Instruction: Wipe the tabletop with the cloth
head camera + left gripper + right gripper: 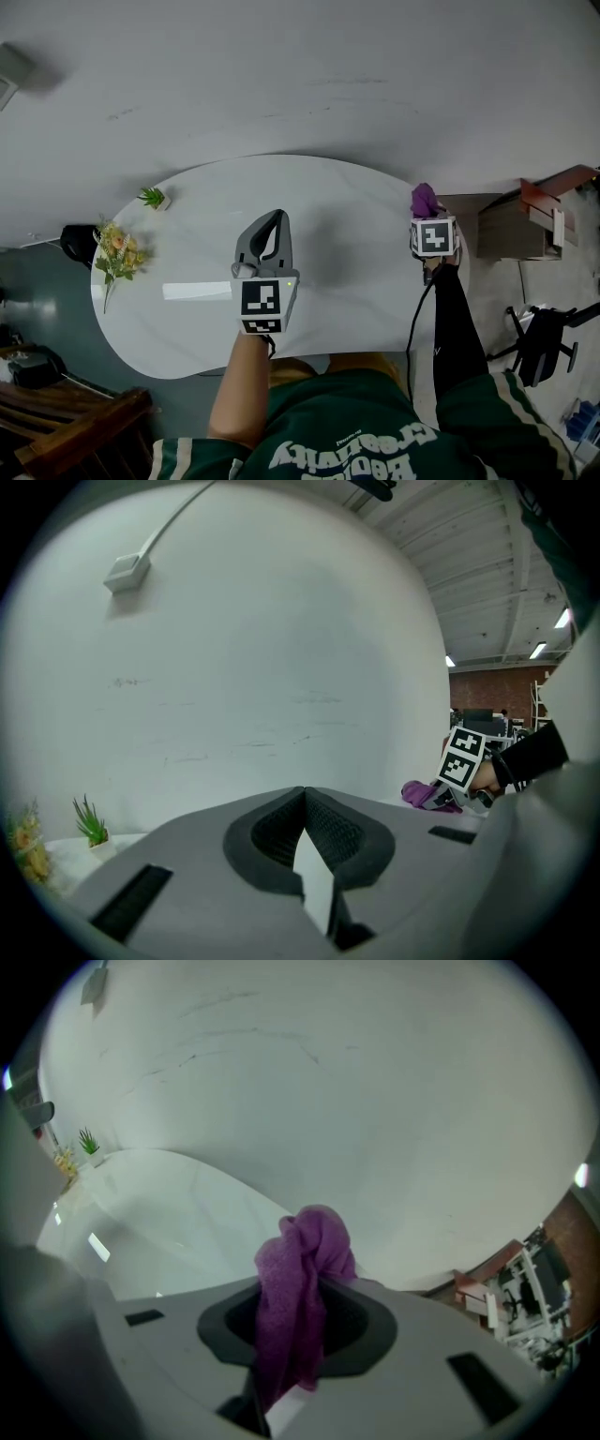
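Observation:
The purple cloth (424, 199) is bunched up and pinched in my right gripper (427, 216), which is held at the right end of the white oval tabletop (337, 206). In the right gripper view the cloth (305, 1251) sticks up from between the shut jaws and hides their tips. My left gripper (274, 221) is held over the middle of the table, jaws shut with nothing between them (305, 793). From the left gripper view the cloth (424, 794) shows beside the right gripper's marker cube (464, 757).
A small green potted plant (153, 197) and a bunch of yellow flowers (117, 253) sit at the table's left end. A cardboard box (525, 220) and a black stand (548, 339) are on the floor to the right. Wooden furniture (66, 422) is at lower left.

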`<state>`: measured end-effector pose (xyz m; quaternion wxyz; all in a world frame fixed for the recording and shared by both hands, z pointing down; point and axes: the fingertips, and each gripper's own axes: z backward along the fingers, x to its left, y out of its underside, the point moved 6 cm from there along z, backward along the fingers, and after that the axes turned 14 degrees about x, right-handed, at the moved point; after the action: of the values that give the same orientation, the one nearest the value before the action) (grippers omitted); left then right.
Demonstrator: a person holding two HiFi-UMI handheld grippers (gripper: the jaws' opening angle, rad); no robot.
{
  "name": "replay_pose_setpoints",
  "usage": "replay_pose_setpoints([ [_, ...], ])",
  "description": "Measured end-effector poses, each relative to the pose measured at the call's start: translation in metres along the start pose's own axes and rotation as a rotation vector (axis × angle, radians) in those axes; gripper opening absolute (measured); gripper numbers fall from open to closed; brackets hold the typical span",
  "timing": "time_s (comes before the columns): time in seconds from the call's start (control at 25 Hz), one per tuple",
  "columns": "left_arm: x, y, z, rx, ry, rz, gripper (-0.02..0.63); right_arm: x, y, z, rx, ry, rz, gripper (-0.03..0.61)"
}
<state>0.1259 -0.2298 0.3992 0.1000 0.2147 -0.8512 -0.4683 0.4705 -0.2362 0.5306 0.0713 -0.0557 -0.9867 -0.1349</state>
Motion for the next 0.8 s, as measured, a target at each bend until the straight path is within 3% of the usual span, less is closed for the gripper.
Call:
replay_pose_setpoints([
  [0.36,0.086,0.033,0.032,0.005,-0.045,0.037,0.002,0.099,-0.033,0.006,0.003,-0.031,0.037,0.107],
  [0.8,0.218,0.083,0.099,0.016,-0.146,0.076,0.002,0.27,-0.075,0.019,-0.021,-0.093,0.136,0.106],
])
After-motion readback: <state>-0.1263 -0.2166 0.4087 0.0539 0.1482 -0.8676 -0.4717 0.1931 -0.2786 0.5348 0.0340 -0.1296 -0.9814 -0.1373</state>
